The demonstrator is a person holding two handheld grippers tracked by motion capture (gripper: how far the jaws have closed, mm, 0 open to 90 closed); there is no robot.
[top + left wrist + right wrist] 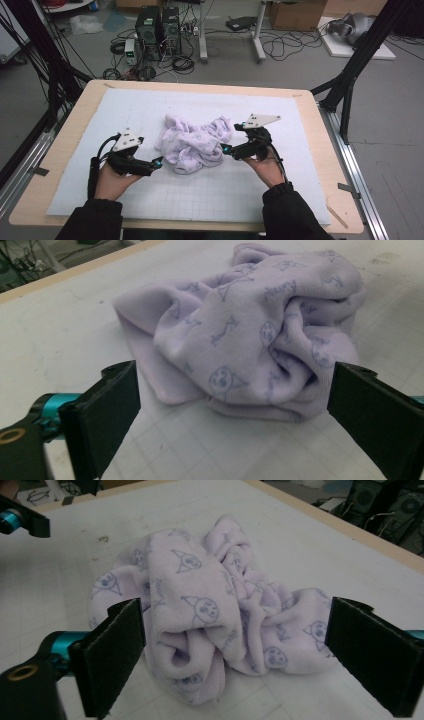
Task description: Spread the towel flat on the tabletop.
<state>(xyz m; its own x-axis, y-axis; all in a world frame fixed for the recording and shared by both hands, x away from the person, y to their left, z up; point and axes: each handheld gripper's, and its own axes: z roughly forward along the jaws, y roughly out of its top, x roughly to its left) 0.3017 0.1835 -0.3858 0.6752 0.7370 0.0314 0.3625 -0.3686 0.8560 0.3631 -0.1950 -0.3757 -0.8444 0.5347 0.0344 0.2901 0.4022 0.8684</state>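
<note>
Lilac fleece, soft and napped, lies bunched in a rumpled heap at the middle of the high view: a small cloth (192,141) printed with faint blue cartoon faces, its folds rolled into thick rounded ridges. It rests on a pale grey mat (150,107) ruled with a fine grid, which covers a light wooden table (75,117) with rounded corners.

At lower left of that frame the left tongs (159,162) point toward the cloth's near edge, just beside it; at centre right the right tongs (225,148) sit against its other flank. Both are black, angular, with teal fittings and a grey three-cornered plate on top.

Seen along the left tongs (235,405), the flat matte jaws stand wide apart, the cloth beyond them and untouched. Along the right tongs (235,645), the rough-faced pads also gape, the bundle lying between them without being pressed.

Dark sleeves enter from the bottom edge.
</note>
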